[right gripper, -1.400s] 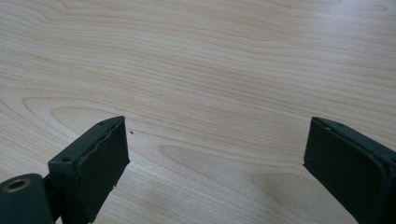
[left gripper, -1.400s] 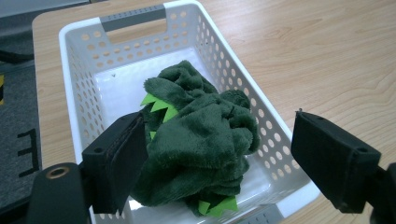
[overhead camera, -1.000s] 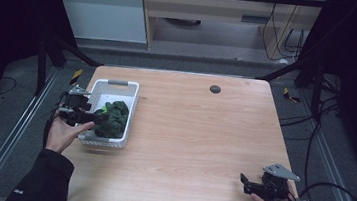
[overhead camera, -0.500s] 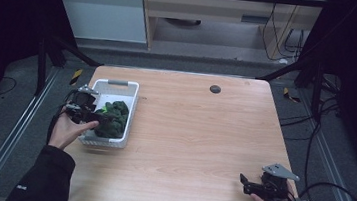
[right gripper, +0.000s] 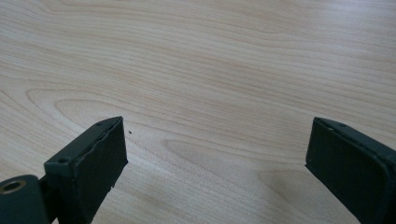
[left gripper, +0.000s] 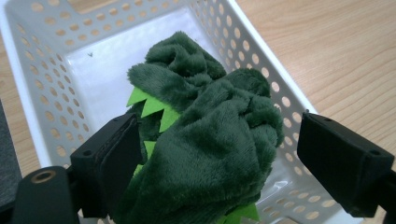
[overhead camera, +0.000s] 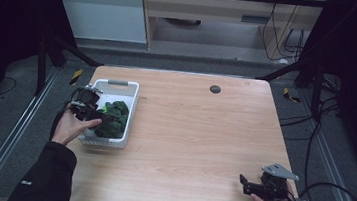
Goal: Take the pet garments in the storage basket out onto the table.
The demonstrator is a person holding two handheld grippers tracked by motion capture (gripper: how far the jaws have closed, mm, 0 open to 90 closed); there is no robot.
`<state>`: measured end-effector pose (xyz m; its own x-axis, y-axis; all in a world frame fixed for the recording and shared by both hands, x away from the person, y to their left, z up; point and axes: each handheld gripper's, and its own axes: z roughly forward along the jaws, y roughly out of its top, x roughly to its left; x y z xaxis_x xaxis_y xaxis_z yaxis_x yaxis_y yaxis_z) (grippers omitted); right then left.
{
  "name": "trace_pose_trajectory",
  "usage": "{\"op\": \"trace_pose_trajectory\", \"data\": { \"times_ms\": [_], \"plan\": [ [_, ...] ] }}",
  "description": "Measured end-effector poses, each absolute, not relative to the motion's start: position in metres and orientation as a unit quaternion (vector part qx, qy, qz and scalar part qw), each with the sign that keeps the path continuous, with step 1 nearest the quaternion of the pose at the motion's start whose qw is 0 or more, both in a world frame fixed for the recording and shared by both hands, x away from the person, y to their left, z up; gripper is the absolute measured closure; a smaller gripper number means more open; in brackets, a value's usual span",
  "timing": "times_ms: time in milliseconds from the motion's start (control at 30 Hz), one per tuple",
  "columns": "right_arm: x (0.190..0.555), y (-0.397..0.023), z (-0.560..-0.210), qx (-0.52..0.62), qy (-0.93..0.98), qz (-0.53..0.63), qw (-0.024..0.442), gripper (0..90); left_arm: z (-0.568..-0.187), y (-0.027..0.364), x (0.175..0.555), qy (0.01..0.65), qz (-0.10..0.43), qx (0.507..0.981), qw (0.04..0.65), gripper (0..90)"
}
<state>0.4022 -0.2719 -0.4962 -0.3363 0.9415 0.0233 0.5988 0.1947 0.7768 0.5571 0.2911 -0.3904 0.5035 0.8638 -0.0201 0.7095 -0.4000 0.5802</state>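
The left gripper [overhead camera: 95,116] hung over the near-left part of the white perforated basket [overhead camera: 128,95], which sat at the left edge of the wooden table [overhead camera: 198,133]. Its jaws were spread wide around the dark green plush toy [overhead camera: 113,119] that lay inside the basket; in the left gripper view the toy [left gripper: 205,140] bulged up between them, brushing the left jaw while the right jaw stood clear of it, beside the basket wall [left gripper: 261,60]. Bright green felt spikes [left gripper: 149,105] stuck out of the plush on its left side. The basket's holed walls closed in around the toy on all sides, with a grey handle [overhead camera: 117,82] at the far rim. A small dark round disc [overhead camera: 215,89] lay well apart near the table's far edge. The right gripper [overhead camera: 248,186] rested low at the near-right corner, jaws likewise spread with nothing between them, and the right gripper view looked on bare wood grain [right gripper: 210,70]. Dark floor, rails and loose cables ringed the table.
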Motion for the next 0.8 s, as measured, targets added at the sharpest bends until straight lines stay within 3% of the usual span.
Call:
{"op": "trace_pose_trajectory", "data": {
  "times_ms": [400,800],
  "plan": [
    [0.402,-0.271,-0.497,0.526,0.736,0.356,0.233,4.9,-0.402,0.283,0.565,0.468,0.139,0.841,0.234,13.3],
    [0.403,-0.27,-0.498,0.524,0.742,0.351,0.227,4.3,-0.412,0.282,0.569,0.466,0.131,0.85,0.208,21.3]
  ]
}}
